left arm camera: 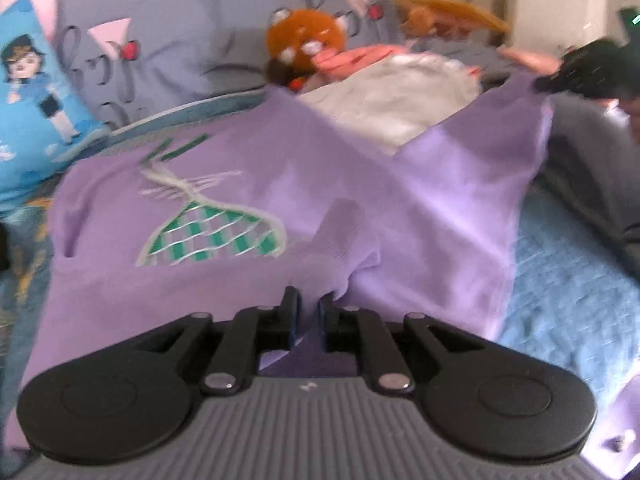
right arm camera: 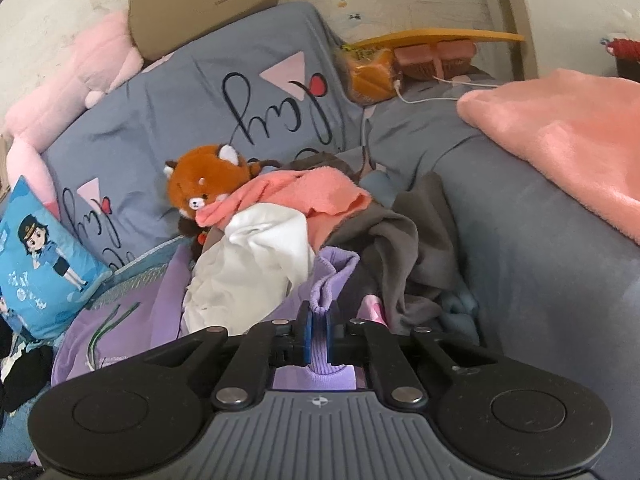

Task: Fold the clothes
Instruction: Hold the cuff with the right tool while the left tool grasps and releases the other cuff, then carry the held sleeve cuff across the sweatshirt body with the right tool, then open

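Your left wrist view is motion-blurred, and the purple sweater hides most of the bed while its far edge covers the foot of the clothes pile. Your left gripper is nearly shut, its 2 fingers pinching the sweater's near hem by the bed's front edge. Your right gripper is clamped on a ribbed cuff, lifted just before the pile; a red panda plush lies beyond it.

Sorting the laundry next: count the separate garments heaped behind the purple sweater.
3 visible: white garment in front, coral one on top beside the plush, dark grey one to the right. More may be buried.
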Motion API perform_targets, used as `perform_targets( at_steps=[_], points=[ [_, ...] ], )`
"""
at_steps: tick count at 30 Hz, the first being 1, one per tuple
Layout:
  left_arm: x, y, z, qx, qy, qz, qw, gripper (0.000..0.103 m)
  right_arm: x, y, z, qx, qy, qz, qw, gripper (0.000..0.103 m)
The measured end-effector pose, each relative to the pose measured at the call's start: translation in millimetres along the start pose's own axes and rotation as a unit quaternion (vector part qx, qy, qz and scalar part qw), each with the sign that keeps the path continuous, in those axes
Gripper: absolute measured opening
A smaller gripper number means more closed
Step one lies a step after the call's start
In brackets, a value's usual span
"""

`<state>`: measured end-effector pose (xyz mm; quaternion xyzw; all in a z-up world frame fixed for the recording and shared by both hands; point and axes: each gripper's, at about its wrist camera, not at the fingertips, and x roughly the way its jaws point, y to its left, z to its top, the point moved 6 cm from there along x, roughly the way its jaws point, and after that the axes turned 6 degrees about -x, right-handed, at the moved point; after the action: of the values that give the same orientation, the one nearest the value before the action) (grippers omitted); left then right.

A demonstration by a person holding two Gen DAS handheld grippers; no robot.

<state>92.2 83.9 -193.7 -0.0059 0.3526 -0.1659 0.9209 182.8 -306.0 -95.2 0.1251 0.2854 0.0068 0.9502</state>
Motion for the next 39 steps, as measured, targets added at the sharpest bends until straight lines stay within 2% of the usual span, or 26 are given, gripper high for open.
perform_targets(
  at_steps=[2, 4, 7, 8, 9, 11, 17, 19, 21, 23, 25, 27, 28, 29, 30, 35, 39],
  points=[
    [-0.7, -8.1, 0.1, 0.013, 0.007, -0.028, 0.9995, 0.015, -0.8, -4.8, -1.5, 0.017, -0.001, -0.003, 1.0, 0.007],
    [-1.8, -17.2, -1.4, 0.033, 0.016, -0.052, 0.998, 0.027, -1.6, -9.6, -4.4, 0.029, 0.001, -0.005, 1.0, 0.007],
    [-4.9, -34.5, -4.7, 0.062, 0.023, -0.092, 0.9936, 0.036, -3.7, -12.9, -9.7, 0.025, 0.004, -0.01, 1.0, 0.008],
    [-5.6, -40.0, -5.2, 0.068, 0.023, -0.099, 0.9925, 0.043, -4.4, -13.7, -11.5, 0.025, 0.004, -0.01, 1.0, 0.009],
    [-6.3, -45.2, -5.5, 0.074, 0.022, -0.103, 0.9917, 0.045, -5.1, -14.6, -12.8, 0.026, 0.005, -0.01, 1.0, 0.011],
    [-6.6, -48.7, -4.3, 0.074, 0.017, -0.099, 0.9922, 0.05, -7.6, -17.3, -14.1, 0.029, 0.001, -0.014, 0.999, 0.012],
    [-13.1, -22.0, 9.0, 0.021, 0.002, -0.064, 0.9977, 0.063, -13.6, -35.0, -15.6, 0.056, -0.013, -0.024, 0.998, 0.016],
    [-15.4, -13.1, 13.4, 0.004, -0.003, -0.053, 0.9986, 0.063, -12.2, -42.5, -17.9, 0.072, -0.011, -0.023, 0.997, 0.019],
    [-17.7, -4.1, 17.6, -0.014, -0.008, -0.041, 0.999, 0.063, -7.5, -47.5, -22.0, 0.09, -0.006, -0.011, 0.996, 0.029],
    [-20.0, 4.9, 21.9, -0.031, -0.012, -0.029, 0.999, 0.068, -0.7, -47.8, -25.5, 0.101, 0.004, 0.011, 0.995, 0.036],
    [-29.1, 18.4, 25.2, -0.041, -0.02, -0.02, 0.9988, 0.073, 6.6, -45.2, -28.3, 0.101, 0.012, 0.027, 0.994, 0.038],
    [-38.5, 35.0, 26.0, -0.047, -0.025, -0.009, 0.9985, 0.075, 14.2, -41.0, -29.4, 0.089, 0.014, 0.021, 0.996, 0.039],
    [-41.6, 42.8, 26.0, -0.052, -0.024, -0.002, 0.9983, 0.077, 17.0, -39.5, -29.5, 0.085, 0.013, 0.016, 0.996, 0.038],
    [-43.7, 50.9, 25.5, -0.059, -0.023, 0.005, 0.998, 0.078, 19.5, -38.0, -29.4, 0.084, 0.012, 0.01, 0.996, 0.025],
    [-44.5, 59.4, 24.1, -0.068, -0.021, 0.012, 0.9974, 0.078, 21.2, -36.3, -29.5, 0.084, 0.013, 0.006, 0.996, 0.006],
    [-47.6, 86.6, 14.9, -0.099, -0.025, 0.032, 0.9942, 0.078, 9.8, -16.7, -31.1, 0.05, 0.0, -0.011, 0.999, 0.005],
    [-49.9, 97.0, 8.3, -0.116, -0.027, 0.027, 0.9925, 0.078, -13.4, 14.5, -27.0, 0.02, -0.026, -0.003, 0.999, 0.005]
  ],
)
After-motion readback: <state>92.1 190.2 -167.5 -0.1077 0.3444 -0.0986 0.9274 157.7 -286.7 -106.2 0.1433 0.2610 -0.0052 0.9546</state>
